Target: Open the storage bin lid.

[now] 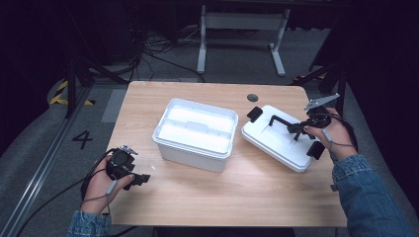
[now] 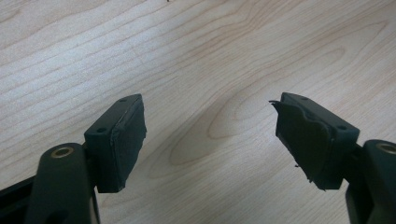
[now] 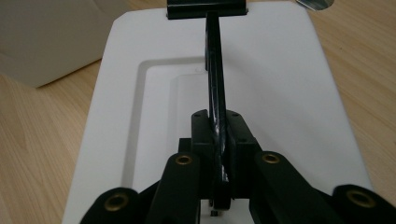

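White plastic lid (image 1: 284, 140) lies flat on the bench (image 1: 212, 197), just right of the open white storage box (image 1: 195, 133). The right gripper (image 3: 219, 140) has its jaws pinched on the lid's black carry handle (image 3: 214, 70). The left gripper (image 1: 129, 173) rests apart, jaws spread over bare wood. Judging by this, the lid is in hand; next it likely needs lifting level and carrying over the box.

Wooden table (image 1: 197, 197) carrying: open white bin (image 1: 195, 133), sitting near centre; white lid (image 1: 281, 138) with black handle, lying just right of the bin, tilted askew.
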`<state>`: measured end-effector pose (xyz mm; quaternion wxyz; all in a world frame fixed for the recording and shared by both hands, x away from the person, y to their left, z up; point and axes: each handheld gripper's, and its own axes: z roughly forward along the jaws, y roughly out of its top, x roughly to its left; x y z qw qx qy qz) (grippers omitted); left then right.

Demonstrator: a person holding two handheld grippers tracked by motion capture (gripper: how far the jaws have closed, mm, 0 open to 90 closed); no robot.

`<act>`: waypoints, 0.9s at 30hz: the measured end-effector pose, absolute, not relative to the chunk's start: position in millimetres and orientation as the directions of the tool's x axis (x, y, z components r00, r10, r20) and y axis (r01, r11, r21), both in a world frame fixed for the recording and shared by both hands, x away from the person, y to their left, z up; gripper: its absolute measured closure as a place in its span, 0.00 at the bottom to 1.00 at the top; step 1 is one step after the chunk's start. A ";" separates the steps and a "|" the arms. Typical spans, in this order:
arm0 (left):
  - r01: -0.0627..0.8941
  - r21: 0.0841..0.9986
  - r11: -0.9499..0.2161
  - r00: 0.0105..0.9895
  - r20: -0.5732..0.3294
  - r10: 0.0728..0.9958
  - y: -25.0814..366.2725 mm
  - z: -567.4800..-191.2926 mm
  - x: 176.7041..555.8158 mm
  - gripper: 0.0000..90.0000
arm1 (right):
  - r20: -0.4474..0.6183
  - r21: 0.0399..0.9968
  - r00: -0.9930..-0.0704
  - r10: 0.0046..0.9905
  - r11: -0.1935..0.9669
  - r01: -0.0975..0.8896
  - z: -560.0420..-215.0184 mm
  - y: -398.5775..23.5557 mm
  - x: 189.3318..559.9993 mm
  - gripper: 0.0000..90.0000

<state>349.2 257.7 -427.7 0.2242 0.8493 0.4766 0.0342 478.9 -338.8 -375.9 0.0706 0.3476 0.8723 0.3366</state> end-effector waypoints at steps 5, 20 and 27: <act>0.797 0.411 -0.443 0.541 -0.161 0.825 257.0 -428.3 349.1 0.28 | 0.106 0.625 -0.746 0.657 0.540 0.564 -386.8 -337.6 479.1 0.94; 0.790 0.406 -0.459 0.553 -0.149 0.820 257.2 -429.4 350.3 0.28 | 0.147 0.616 -0.732 0.665 0.517 0.594 -412.8 -338.5 480.0 0.94; 0.792 0.406 -0.456 0.549 -0.149 0.822 256.7 -429.6 350.2 0.28 | 0.174 0.615 -0.720 0.672 0.497 0.612 -422.7 -343.9 481.9 0.94</act>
